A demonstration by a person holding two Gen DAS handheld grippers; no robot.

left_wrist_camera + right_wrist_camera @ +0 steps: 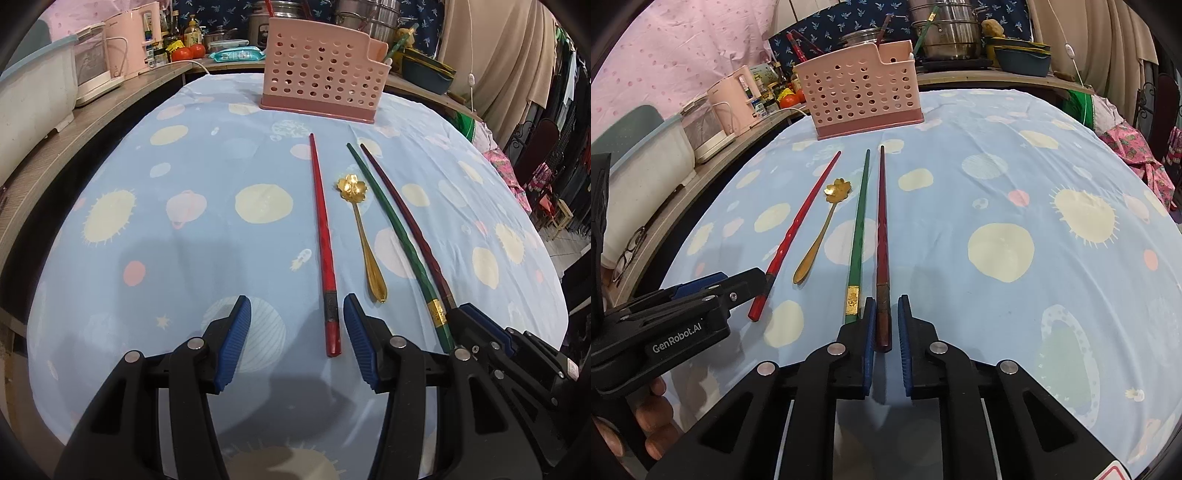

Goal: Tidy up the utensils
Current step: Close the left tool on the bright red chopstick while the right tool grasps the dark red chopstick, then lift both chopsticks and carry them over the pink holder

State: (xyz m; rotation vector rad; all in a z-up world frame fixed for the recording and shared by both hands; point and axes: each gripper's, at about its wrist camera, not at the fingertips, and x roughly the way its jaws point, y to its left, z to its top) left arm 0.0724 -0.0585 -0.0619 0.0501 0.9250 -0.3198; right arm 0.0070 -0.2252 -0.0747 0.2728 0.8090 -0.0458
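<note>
- Right gripper (886, 325): fingers nearly closed around the butt of the dark maroon chopstick (882, 240) lying on the worktop (997, 166).
- Left gripper (297, 339): fingers half open, empty, beside the red chopstick (322, 240).
- Perforated pink plastic utensil basket (321, 74): at the far edge.

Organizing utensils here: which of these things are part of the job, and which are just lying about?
Job: red chopstick, green chopstick, maroon chopstick, gold spoon, pink basket.

Lying about: kettle, tomatoes, wipes, pots, glasses.
</note>
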